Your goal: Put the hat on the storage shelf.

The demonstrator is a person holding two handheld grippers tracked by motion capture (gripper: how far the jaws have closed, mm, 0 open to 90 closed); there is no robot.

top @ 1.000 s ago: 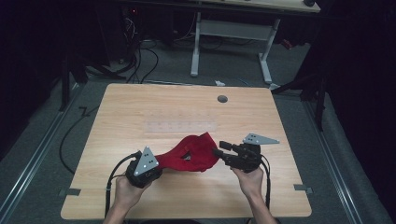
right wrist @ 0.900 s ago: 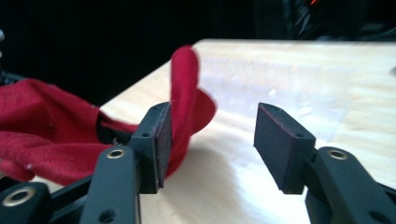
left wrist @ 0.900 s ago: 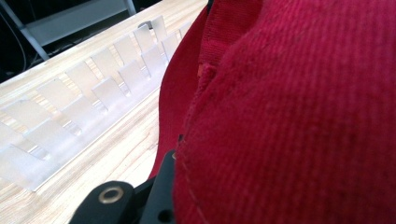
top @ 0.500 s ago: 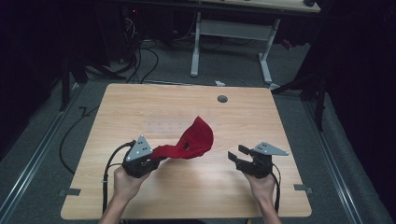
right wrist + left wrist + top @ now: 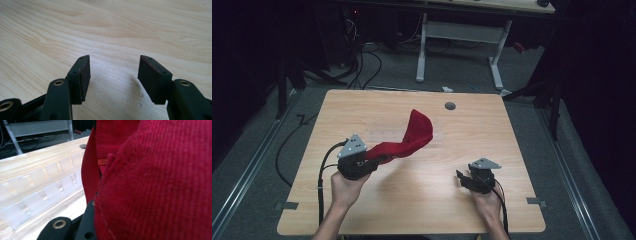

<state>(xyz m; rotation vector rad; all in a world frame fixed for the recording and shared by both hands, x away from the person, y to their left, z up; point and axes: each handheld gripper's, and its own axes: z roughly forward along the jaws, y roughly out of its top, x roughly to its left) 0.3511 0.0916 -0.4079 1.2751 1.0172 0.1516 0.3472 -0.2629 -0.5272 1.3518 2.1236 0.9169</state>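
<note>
Cloth (image 5: 412,140) is up off the desk (image 5: 512,130) at this point: my left tongs (image 5: 371,161) are clamped on one end of the red cloth, and the rest of it arcs up and away from them toward the middle of the desk, hanging free in the air. In the left gripper view the red weave (image 5: 155,185) crowds right against the camera, with a small orange tag (image 5: 102,161) showing in a fold and a row of clear plastic pockets (image 5: 42,192) lying flat on the wood behind. My right tongs (image 5: 113,75) sit low over bare wood near the front right of the desk, well apart from the cloth, jaws parted with nothing between them. So I judge the pickup done on one side only. What is left, as I read it, is bringing the right tongs to a free edge so the cloth can be spread or folded.
</note>
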